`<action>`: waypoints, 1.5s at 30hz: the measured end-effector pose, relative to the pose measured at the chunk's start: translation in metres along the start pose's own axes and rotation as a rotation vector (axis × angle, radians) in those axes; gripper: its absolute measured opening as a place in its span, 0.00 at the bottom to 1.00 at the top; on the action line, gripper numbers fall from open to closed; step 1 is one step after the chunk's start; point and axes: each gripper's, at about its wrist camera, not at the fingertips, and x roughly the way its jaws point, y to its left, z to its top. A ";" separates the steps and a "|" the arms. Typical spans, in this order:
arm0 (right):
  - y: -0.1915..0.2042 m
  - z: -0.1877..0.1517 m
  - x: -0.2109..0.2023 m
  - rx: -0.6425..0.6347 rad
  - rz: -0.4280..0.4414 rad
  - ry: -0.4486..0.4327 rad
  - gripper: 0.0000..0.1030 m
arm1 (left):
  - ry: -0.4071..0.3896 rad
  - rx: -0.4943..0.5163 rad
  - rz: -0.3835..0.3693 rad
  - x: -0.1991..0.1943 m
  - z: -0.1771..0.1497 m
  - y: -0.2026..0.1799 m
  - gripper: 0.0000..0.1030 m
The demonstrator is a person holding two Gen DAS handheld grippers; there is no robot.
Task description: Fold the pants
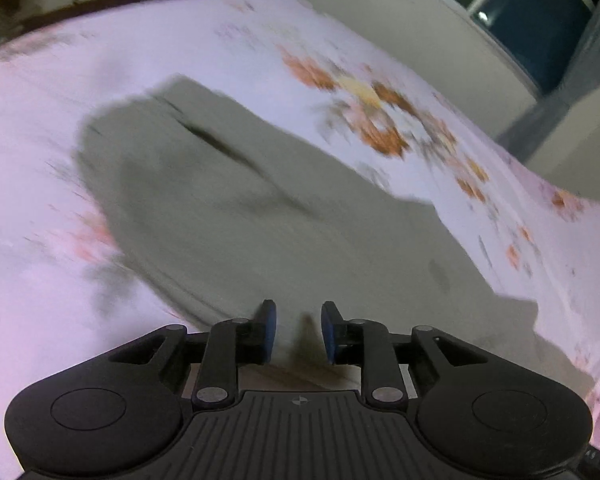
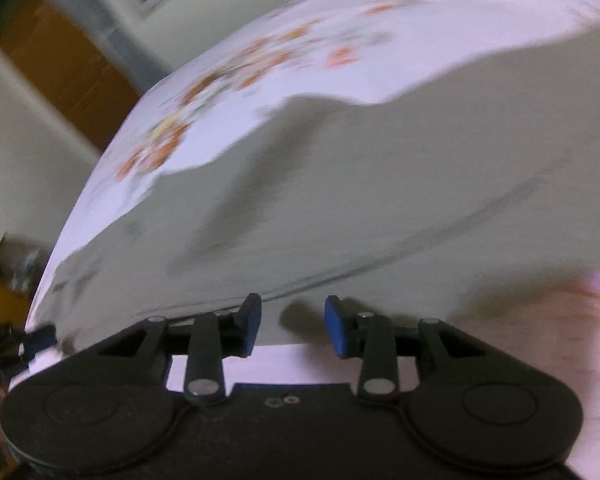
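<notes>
On the bed, one pale sheet [image 1: 228,40] with orange flowers covers the whole top and gives a flat place for folding. One pair of grey pants [image 1: 260,216] lies spread across its middle, reaching from the far left to the near right. The pictures are blurred, so perhaps it is already folded once. Two tongs hang over its near edge: the left gripper [image 1: 299,330] and the right gripper [image 2: 293,326] both stand apart, holding nothing.

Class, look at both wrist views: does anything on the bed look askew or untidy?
Yes. The grey pants lie rumpled on the floral sheet, with a raised crease and uneven edges. Both pictures are blurred, so finer flaws cannot be judged.
</notes>
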 end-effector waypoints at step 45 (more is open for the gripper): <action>-0.101 0.046 -0.025 0.252 0.010 -0.316 0.06 | 0.017 0.120 0.122 0.032 -0.016 -0.032 0.26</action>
